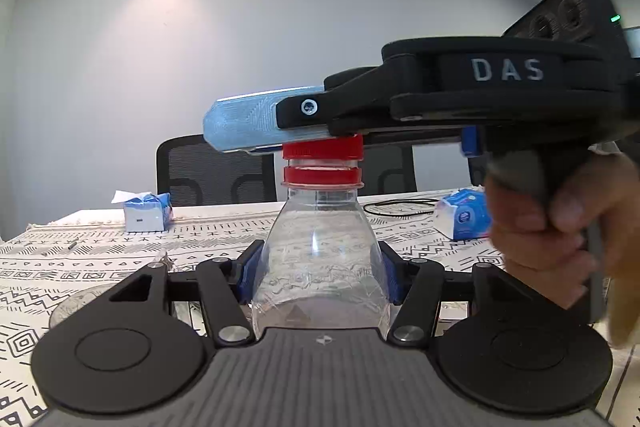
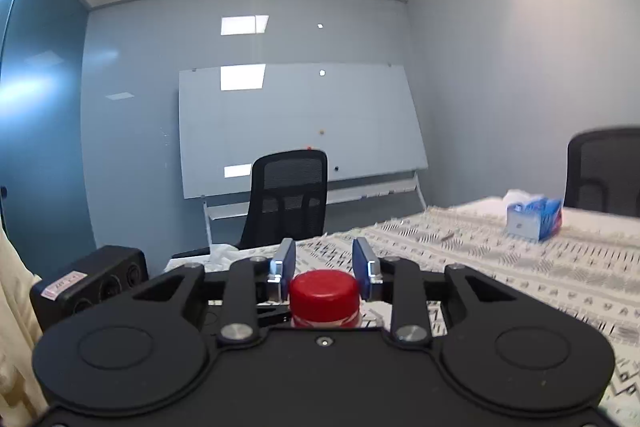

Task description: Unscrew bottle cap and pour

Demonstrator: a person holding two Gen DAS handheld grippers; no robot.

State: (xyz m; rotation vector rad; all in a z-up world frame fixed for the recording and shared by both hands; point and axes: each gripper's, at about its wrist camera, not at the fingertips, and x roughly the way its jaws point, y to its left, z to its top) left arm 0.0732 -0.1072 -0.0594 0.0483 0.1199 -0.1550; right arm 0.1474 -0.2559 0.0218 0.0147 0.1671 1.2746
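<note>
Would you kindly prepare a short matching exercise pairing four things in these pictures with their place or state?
Things:
1. bottle
2. cap
3. tissue box
4. office chair

Places or states:
A. red, between the right gripper's fingers
B. clear, clamped by the left gripper
C. black, in front of the whiteboard
D. blue, resting on the patterned tablecloth

Pairs: 1-B, 2-A, 3-D, 4-C

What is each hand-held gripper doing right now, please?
Left hand-held gripper: shut on the clear bottle.
Right hand-held gripper: shut on the red cap.
</note>
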